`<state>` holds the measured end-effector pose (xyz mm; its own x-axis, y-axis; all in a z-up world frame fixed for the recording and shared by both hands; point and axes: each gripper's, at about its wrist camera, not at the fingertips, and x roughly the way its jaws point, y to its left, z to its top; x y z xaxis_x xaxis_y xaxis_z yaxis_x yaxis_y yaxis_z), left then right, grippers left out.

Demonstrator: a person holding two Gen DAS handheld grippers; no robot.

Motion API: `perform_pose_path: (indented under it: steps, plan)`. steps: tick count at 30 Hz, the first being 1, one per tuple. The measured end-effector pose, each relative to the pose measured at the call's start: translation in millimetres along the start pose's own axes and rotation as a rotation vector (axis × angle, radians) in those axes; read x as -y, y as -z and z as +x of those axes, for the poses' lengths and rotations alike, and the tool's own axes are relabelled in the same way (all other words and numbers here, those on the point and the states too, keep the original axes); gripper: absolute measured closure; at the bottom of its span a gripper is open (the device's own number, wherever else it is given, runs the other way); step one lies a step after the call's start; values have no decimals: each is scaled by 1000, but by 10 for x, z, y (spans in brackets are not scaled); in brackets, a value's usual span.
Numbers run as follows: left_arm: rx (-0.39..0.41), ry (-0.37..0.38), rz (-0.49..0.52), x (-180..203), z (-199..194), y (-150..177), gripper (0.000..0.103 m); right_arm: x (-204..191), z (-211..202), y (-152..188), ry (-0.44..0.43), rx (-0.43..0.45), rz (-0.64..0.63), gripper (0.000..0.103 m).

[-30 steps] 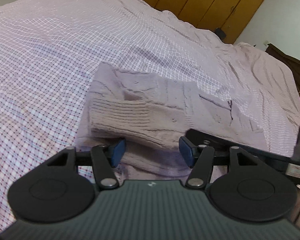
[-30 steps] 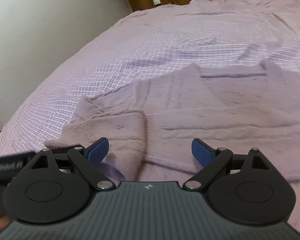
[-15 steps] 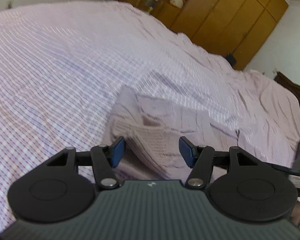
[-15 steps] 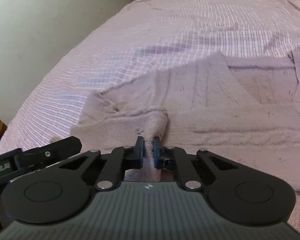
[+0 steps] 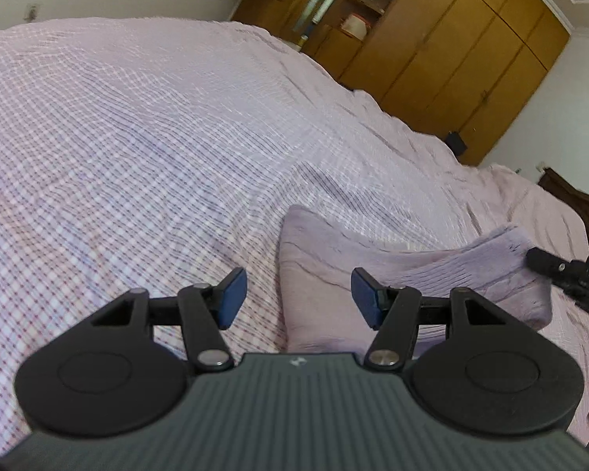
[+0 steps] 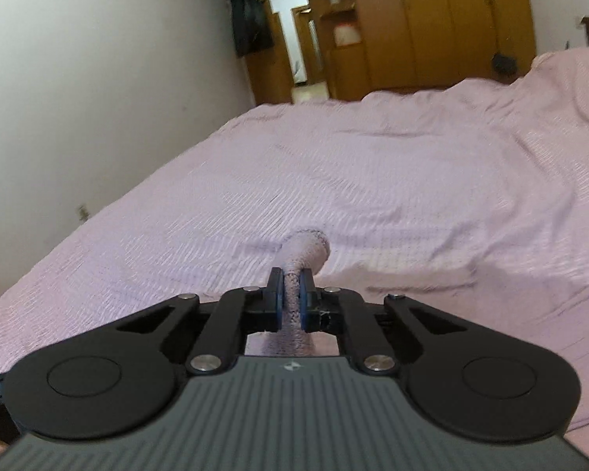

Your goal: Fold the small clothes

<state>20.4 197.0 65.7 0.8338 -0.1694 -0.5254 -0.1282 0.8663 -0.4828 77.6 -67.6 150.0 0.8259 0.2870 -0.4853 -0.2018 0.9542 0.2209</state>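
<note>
While the right gripper (image 6: 289,292) is clenched on a fold of the sweater (image 5: 373,271), its blue pads (image 6: 304,298) press the lilac knit from both sides, and a rounded end of the cloth sticks out just past the fingertips. In the left wrist view the same gripper shows at the right edge, with the ribbed edge of the knit raised off the bed (image 5: 137,137); the rest of the sweater lies on the checked sheet, its near corner between and just beyond the left fingers. The left gripper (image 5: 296,296) is released, jaws partly apart, nothing pressed between the pads, and it hovers above the sweater's near left corner. A wooden wardrobe (image 5: 463,59) stands beyond the bed.
</note>
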Motion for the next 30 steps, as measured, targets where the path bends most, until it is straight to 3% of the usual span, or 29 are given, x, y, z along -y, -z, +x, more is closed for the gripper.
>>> perform_pose_path:
  steps: [8,13,16,21,26,30]
  plan:
    - [-68,9,132,296,195,160,43,604,69,217,137,-56,60,96]
    - [-131,-30,188,381,422,259,43,976,359,503,190,-202,122,94]
    - [-166,-57,192,369,540,291,43,1041,414,639,238,-232,108,80]
    - [-190,-89,205,372,641,331,43,793,213,678,161,-179,8,47]
    - [-195,-109,234,400,668,358,43,431,246,751,43,-202,-100,43]
    - [-199,-112,249,392,673,368,43,240,398,853,14,-229,-128,42]
